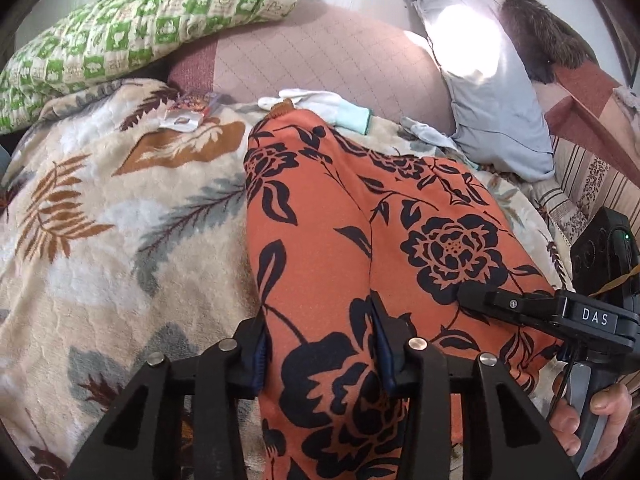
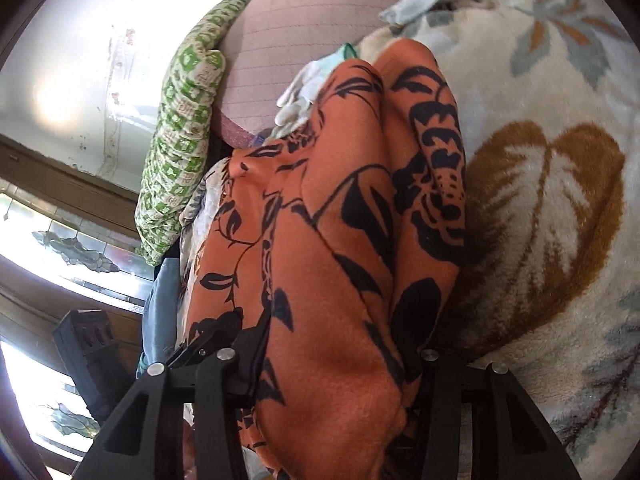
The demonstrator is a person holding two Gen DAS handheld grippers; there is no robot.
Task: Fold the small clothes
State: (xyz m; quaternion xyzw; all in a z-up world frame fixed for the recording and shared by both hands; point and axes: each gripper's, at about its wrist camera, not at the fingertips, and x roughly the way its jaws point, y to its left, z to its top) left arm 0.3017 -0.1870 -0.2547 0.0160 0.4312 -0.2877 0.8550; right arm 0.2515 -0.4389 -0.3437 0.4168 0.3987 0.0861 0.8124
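Left tongs (image 1: 322,354) clamping orange floral garment (image 1: 360,216), right tongs (image 2: 340,364) gripping it too

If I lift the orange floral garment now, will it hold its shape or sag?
The garment likely sags: it lies in soft creases between the left gripper and right gripper. It looks fleecy, so probably not slippery against the blanket.

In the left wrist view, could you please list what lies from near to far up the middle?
Left gripper → orange black-flowered garment → white glove with mint cuff → quilted pinkish-brown cushion.
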